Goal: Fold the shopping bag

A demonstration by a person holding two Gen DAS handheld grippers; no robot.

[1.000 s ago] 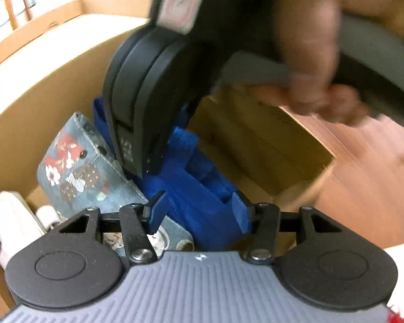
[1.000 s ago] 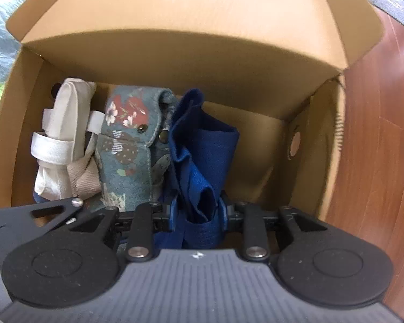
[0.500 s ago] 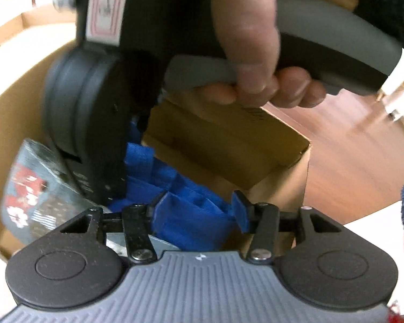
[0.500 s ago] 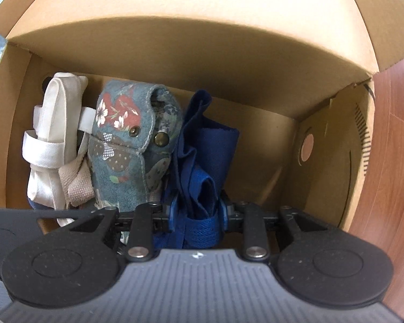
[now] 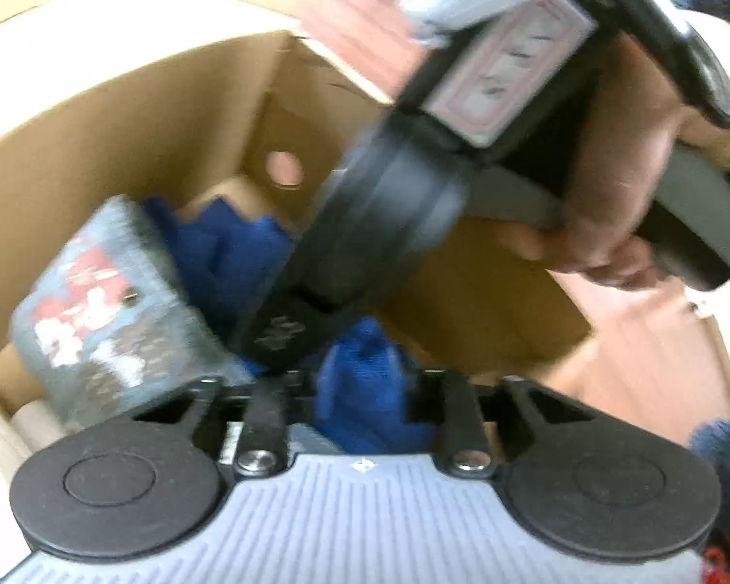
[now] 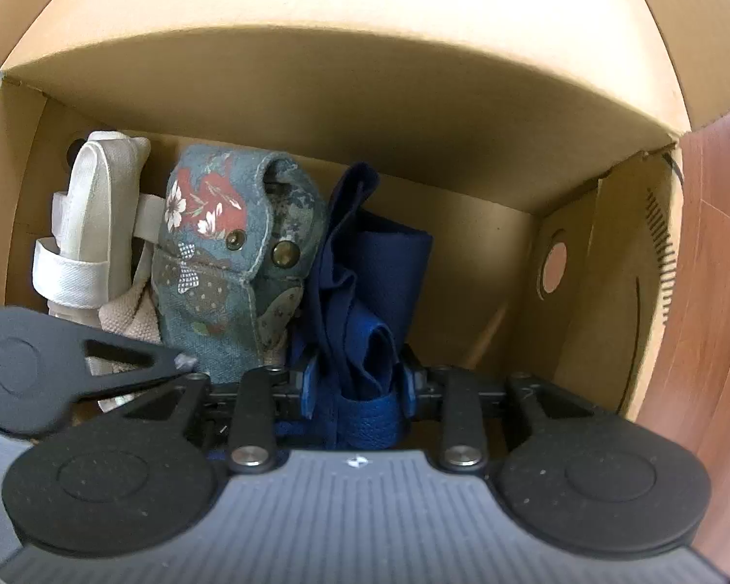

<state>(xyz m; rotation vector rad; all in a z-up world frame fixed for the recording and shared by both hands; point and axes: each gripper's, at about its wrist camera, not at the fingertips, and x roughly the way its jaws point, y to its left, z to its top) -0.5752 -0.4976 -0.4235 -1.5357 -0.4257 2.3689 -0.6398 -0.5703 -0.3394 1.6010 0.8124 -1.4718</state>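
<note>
While we stow the blue bag (image 6: pixel 365 292) beside the floral pouch (image 6: pixel 228 253) in the box (image 6: pixel 316 78), both claws, right (image 6: pixel 357 384) and left (image 5: pixel 360 384), pinch it folded.

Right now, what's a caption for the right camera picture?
Right tongs tuck the folded blue bag into the cardboard box.

Cardboard box (image 6: pixel 316 112): plain brown corrugated board, matt, smooth-faced.
Blue shopping bag (image 6: pixel 365 287): woven cloth, matt; handle webbing coarser, ribbed.
Floral pouch (image 6: pixel 219 263): printed grey-blue cotton cloth, stitched edges, two dull metal snap studs.
Cream bag (image 6: pixel 92 224): off-white canvas, rough weave, flat webbing straps.
Right gripper (image 6: pixel 357 384): matt black plastic links, bright metal pivot screws, grey ribbed plastic body.
Floor (image 6: pixel 715 292): reddish wood boards, semi-gloss.
</note>
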